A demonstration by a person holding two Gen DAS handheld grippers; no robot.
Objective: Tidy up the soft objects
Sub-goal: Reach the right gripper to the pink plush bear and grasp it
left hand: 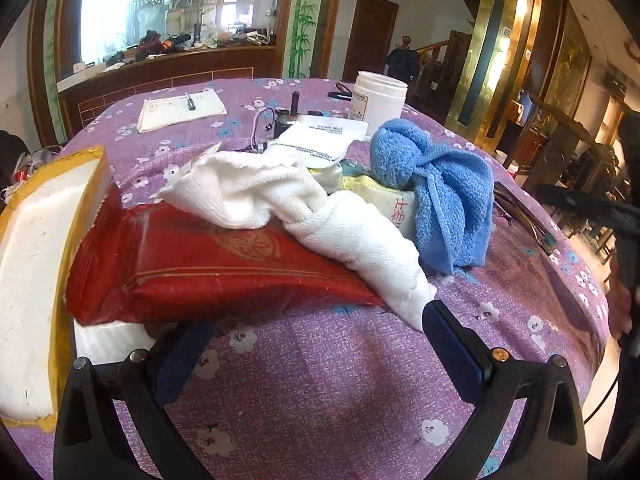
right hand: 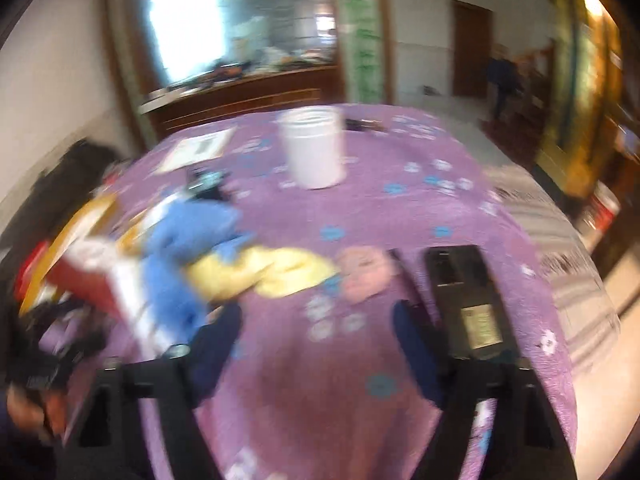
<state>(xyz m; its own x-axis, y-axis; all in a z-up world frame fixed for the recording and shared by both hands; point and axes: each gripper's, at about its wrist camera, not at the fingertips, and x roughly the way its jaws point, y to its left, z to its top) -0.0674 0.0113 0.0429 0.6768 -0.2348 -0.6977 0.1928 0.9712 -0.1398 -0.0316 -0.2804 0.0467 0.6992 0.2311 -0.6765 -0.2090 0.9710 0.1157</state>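
Left hand-held gripper (left hand: 320, 344): its jaws stand wide apart with nothing between them, above bare purple cloth near the front of the table (left hand: 360, 408).
Right hand-held gripper (right hand: 320, 320): released, nothing between the blue pads; the picture is blurred, so fine detail is lost.
White towel (left hand: 304, 216): crumpled, lying partly on the red package (left hand: 208, 264); its lower tip lies just beside the right finger of the left hand-held gripper, and I cannot tell if they touch.
Blue towel (left hand: 436, 188): bunched, to the right of the white towel and touching it.
Yellow cloth (right hand: 272, 270): in the right wrist view it stretches from under the blue towel toward a pink soft thing (right hand: 362, 276); in the left view only a small part shows.
White foam box (left hand: 36, 280): with yellow tape on its rim, at the left edge of the table, against the red package.
White jar (left hand: 378, 98): upright, behind the towels, well apart from both grippers.
Dark phone (right hand: 464, 300): flat, just beside the right finger of the right hand-held gripper.
Open room: the front half of the cloth is bare; the right edge of the table drops to the floor.
Papers with pen (left hand: 182, 110): far left corner.
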